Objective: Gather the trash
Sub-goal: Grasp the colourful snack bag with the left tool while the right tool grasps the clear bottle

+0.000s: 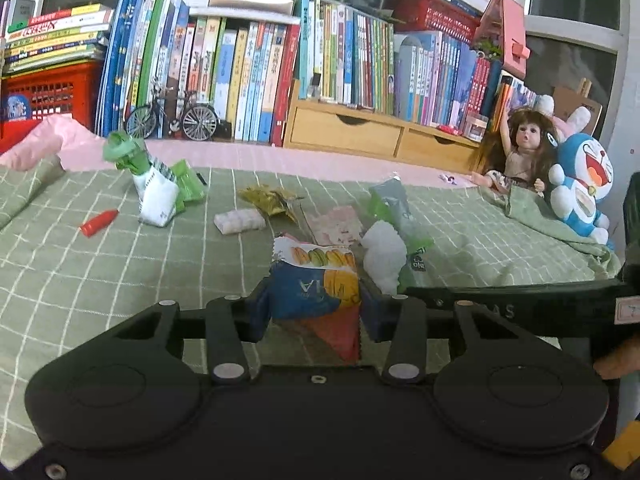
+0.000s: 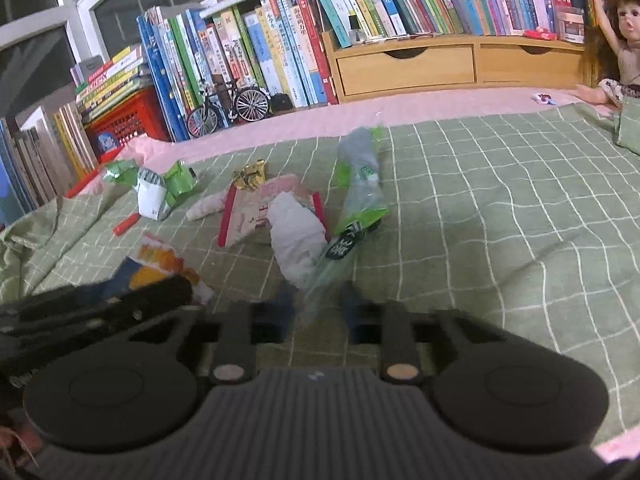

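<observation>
Two hand-held grippers work side by side over a bed spread with a green cloth (image 1: 100, 280) checked in thin white lines. The left hand-held gripper (image 1: 316, 312) has its blue pads pressed on both sides of a glossy, crinkled snack wrapper (image 1: 316, 280) printed with coloured macarons, blue and orange above a red pointed corner with a serrated edge. The right hand-held gripper (image 2: 318, 308) is blurred; its blue fingertips stand narrowly apart around the thin, clear-green tail of a long plastic wrapper (image 2: 360, 184), and whether they pinch it cannot be told. No earlier picture bears on its motion.

Just beyond lies the rest of the trash, loosely heaped on the cloth: a crumpled white tissue (image 2: 298, 236) touching the green wrapper, a flat pink packet with red edges (image 2: 248, 212) under it, a creased gold foil wrapper (image 1: 272, 198), a small white padded packet (image 1: 239, 221), a white and green bag (image 1: 158, 196) standing crumpled, and a smooth red cone-shaped cap (image 1: 98, 222) lying apart to the left.

Behind the bed, upright books (image 1: 248, 76) fill a row, some on a pale wooden drawer unit (image 1: 348, 130). A red slatted plastic crate (image 1: 52, 92) carries stacked books. A metal model bicycle (image 1: 172, 114), a long-haired doll (image 1: 520, 148) and a plush blue cat (image 1: 584, 184) sit at the edge.
</observation>
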`<state>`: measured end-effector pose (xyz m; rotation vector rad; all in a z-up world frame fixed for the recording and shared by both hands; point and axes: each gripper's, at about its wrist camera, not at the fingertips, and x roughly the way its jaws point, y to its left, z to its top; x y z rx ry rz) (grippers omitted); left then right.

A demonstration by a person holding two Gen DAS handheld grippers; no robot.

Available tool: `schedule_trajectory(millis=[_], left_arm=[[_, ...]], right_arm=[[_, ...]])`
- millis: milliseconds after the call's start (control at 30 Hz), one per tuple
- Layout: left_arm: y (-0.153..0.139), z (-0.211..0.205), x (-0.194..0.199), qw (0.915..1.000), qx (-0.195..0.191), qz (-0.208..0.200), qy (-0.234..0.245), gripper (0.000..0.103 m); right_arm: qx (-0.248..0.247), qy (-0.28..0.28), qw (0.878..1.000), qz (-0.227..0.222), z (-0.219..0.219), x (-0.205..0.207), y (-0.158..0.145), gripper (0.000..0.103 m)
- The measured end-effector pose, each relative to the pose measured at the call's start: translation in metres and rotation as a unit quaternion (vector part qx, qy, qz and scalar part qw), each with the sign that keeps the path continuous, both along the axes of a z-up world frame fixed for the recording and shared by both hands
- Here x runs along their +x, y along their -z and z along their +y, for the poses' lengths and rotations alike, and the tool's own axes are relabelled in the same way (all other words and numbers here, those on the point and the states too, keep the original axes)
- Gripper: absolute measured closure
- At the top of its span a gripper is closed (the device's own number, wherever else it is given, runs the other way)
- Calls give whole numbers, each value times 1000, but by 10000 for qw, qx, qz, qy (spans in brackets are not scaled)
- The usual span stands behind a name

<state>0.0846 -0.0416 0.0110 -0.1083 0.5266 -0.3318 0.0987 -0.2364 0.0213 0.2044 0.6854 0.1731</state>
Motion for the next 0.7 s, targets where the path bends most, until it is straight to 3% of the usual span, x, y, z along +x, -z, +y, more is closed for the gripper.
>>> schedule_trajectory(millis=[100,267,333,400,467,700], left_arm=[[-1,1,-5,10000,-19,-31,-6,61],[-1,3,-13,9999,-25,-88,40,61],[-2,3,-14,9999,-21,-106,56,61],[-2,4,-14,9999,-24,-96,66,61],[-2,4,-14,9999,-16,-87,53,61],[-1,3,-13,10000,-10,-33,33,61]], right_arm=[[-139,10,9999,9,-4,-10,-2,86],[-161,123,9997,126,-20,-36,-8,86],[-139,16,9997,178,-27,-47,-11,79],[-161,-2,9998,95,-32,-53,-16,46],[-281,71,9996,-49,-35,-53,-21,31],[-366,234,9990,-87,-36,-2,-22,30]])
